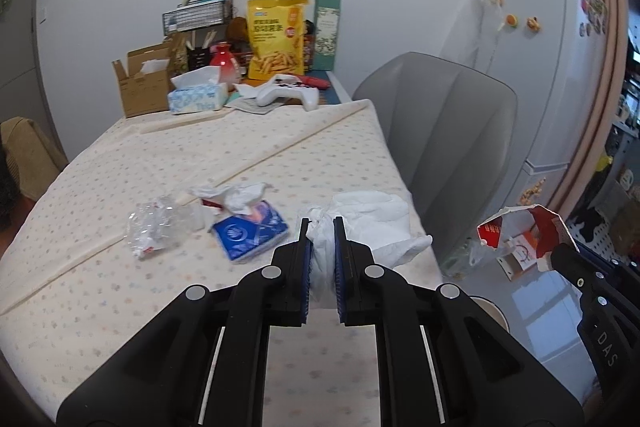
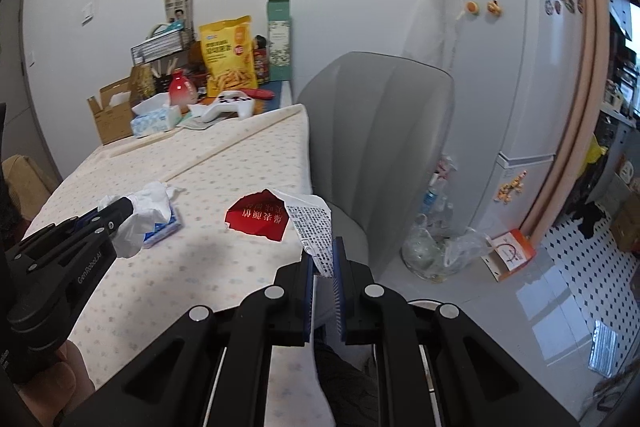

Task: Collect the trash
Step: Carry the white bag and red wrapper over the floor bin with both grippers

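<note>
Across the left wrist view, the left gripper [image 1: 321, 227] pinches a white plastic bag [image 1: 376, 223] between its fingers, the bag bulging forward and to the right near the right edge of the tabletop [image 1: 120, 163]. Remaining trash lies well to the left of the fingers: a crumpled clear wrapper [image 1: 154, 225] and a blue tissue pack [image 1: 250, 233] topped by a crumpled tissue [image 1: 236, 195]. At far right, the right gripper [image 1: 568, 259] carries a torn red carton [image 1: 520, 231]. Across the right wrist view, the right gripper [image 2: 322, 255] pinches that carton [image 2: 280, 219] by its printed flap, red body extending forward-left above the tabletop [image 2: 240, 163]. Judged from position, the left gripper [image 2: 120, 211] is nearer the leftover trash.
</note>
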The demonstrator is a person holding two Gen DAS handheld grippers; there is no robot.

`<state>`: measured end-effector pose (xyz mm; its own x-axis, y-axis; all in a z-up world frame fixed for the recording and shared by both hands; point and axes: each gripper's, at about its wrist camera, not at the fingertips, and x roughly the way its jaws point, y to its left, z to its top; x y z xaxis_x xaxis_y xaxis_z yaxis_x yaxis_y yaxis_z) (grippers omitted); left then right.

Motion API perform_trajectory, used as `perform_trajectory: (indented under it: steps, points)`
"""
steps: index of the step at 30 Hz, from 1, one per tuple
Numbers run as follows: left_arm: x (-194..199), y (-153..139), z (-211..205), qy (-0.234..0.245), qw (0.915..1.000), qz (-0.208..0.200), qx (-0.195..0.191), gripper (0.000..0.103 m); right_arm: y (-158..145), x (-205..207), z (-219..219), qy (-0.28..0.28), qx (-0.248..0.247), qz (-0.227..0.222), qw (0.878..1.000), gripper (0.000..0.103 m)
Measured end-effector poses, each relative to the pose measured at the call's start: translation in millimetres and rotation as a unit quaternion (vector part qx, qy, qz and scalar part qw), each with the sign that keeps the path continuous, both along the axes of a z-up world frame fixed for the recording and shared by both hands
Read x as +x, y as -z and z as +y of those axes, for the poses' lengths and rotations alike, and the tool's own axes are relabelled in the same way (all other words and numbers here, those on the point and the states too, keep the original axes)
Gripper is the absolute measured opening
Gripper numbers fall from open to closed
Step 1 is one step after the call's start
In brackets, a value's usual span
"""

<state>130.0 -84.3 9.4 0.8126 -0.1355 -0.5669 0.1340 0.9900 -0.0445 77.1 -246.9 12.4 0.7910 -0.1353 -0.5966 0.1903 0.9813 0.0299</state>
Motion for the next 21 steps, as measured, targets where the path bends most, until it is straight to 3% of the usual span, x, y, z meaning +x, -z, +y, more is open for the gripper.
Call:
perform_trajectory:
  steps: [21]
  points:
    - [12.2, 21.0, -132.4, 0.1, 0.994, 0.024, 0.036, 0.011, 33.4, -20.3, -120.1, 0.104, 0.035, 0.023, 0.994, 0.01]
